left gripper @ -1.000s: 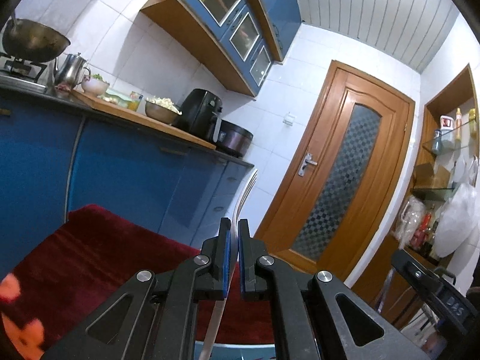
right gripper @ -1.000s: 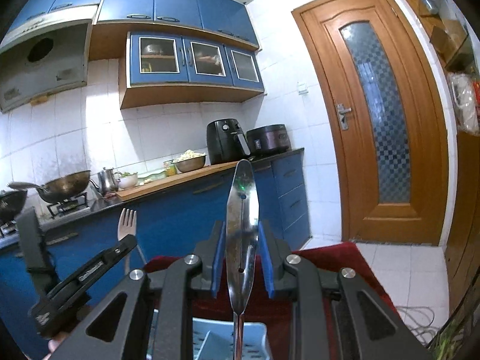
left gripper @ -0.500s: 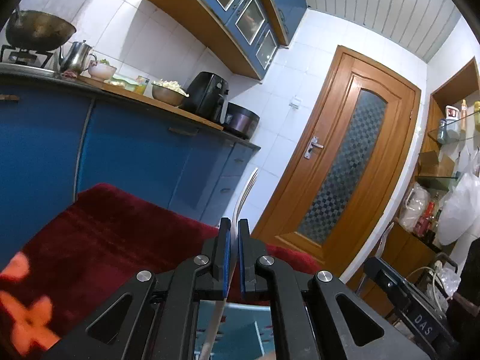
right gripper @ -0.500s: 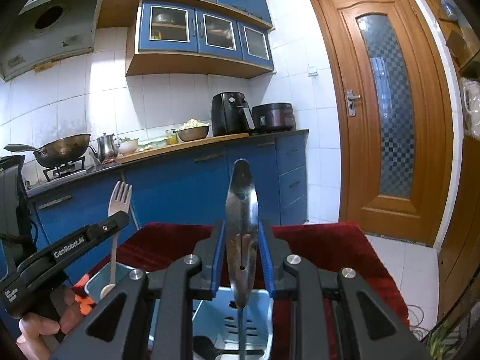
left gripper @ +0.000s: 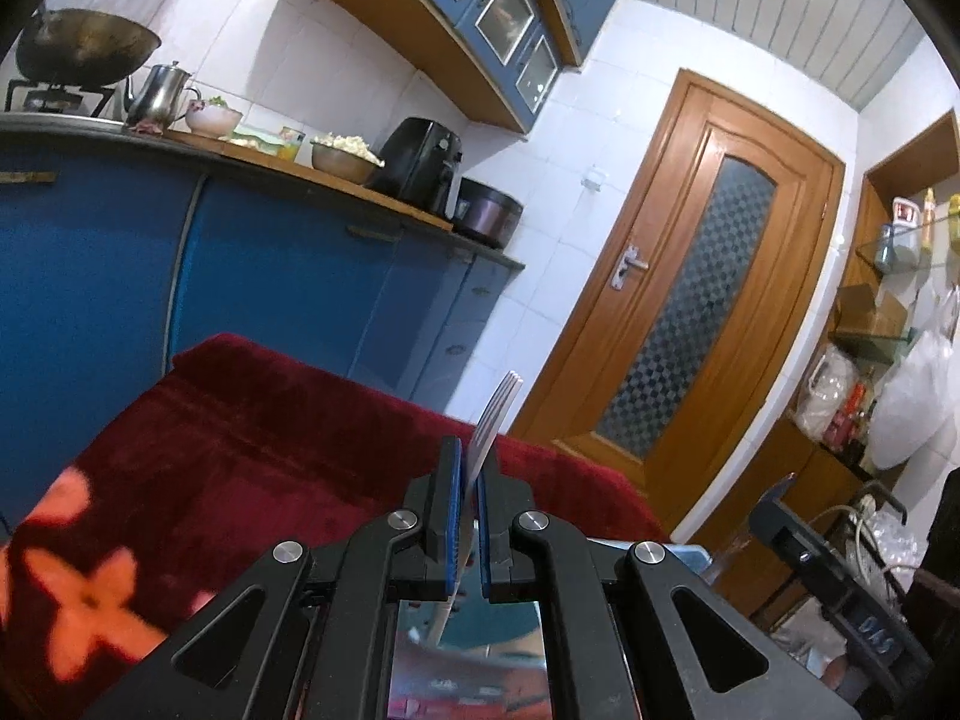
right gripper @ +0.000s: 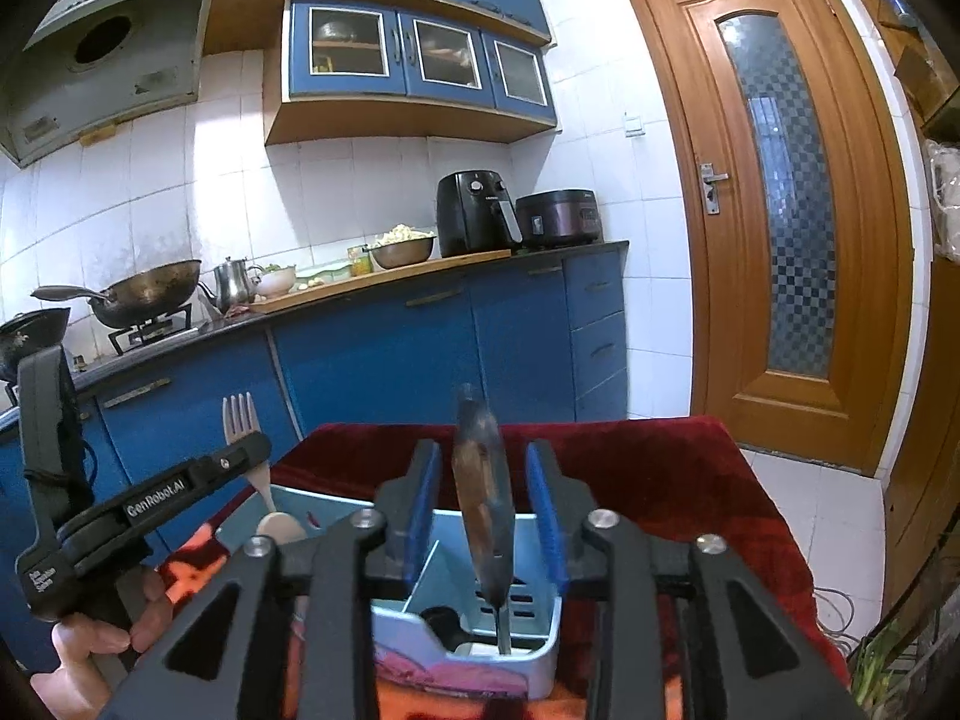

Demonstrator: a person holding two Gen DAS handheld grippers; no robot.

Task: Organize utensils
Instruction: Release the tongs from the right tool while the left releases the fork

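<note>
A light blue utensil holder (right gripper: 543, 654) stands on a red blanket (right gripper: 660, 480). My right gripper (right gripper: 485, 462) hovers just above it, its jaws opening. A metal spoon (right gripper: 483, 498) stands blurred between the blue pads (right gripper: 420, 504), touching neither, with its handle down in the holder. My left gripper (left gripper: 468, 450) is shut on a metal fork (left gripper: 501, 402), tines up. The right wrist view shows the left gripper (right gripper: 240, 456) left of the holder, gripping the fork (right gripper: 239, 417). A pale spoon (right gripper: 279, 525) and a black utensil (right gripper: 441, 618) sit in the holder.
Blue kitchen cabinets (right gripper: 372, 360) run behind the blanket-covered surface, with a wok (right gripper: 150, 294), a kettle (right gripper: 231, 279), a bowl (right gripper: 402, 249) and an air fryer (right gripper: 474, 213) on the counter. A wooden door (right gripper: 774, 210) stands to the right. A person's hand (right gripper: 108, 630) holds the left gripper.
The right jaws have spread apart and the spoon has dropped lower, into the holder. Both views have tipped downward, showing more of the blanket. The left gripper still holds the fork.
</note>
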